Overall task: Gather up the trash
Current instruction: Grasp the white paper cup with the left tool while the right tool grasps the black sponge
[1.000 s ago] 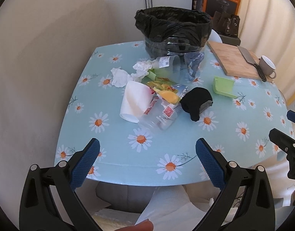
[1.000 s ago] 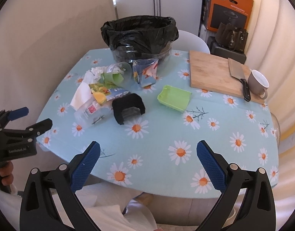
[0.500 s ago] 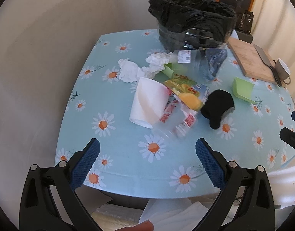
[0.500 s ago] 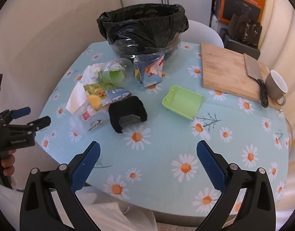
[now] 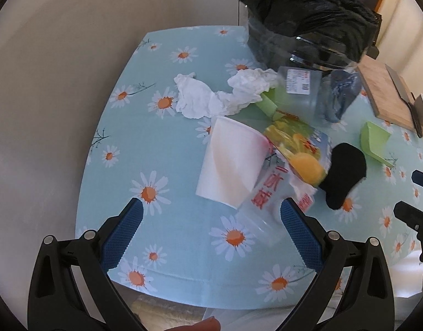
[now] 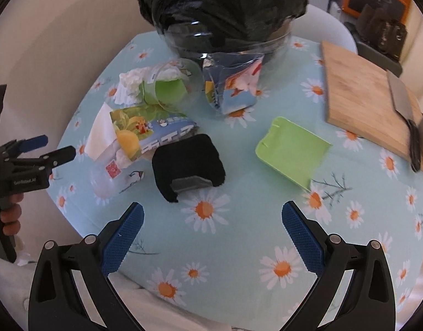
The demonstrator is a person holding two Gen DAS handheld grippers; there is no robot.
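A heap of trash lies on the daisy tablecloth (image 5: 167, 248) before a bin lined with a black bag (image 5: 308, 19) (image 6: 219, 11). It holds crumpled tissues (image 5: 200, 96), a white paper cup (image 5: 230, 162) on its side, a clear plastic cup (image 5: 266, 209), a yellow snack wrapper (image 5: 297, 149) (image 6: 145, 132), a black pad (image 6: 188, 162) and a blue foil bag (image 6: 233, 82). My left gripper (image 5: 211, 231) is open just short of the paper cup and clear cup. My right gripper (image 6: 211, 231) is open, near the black pad, holding nothing.
A green tray (image 6: 291, 151) lies right of the heap. At the far right a wooden board (image 6: 363, 93) carries a cleaver (image 6: 404, 104), with a mug (image 5: 422, 107) beside it. A wall runs along the left. Boxes stand behind the bin.
Both grippers have moved forward and down toward the table. The heap now looks larger and closer, and the left gripper's fingers reach over the near table edge.
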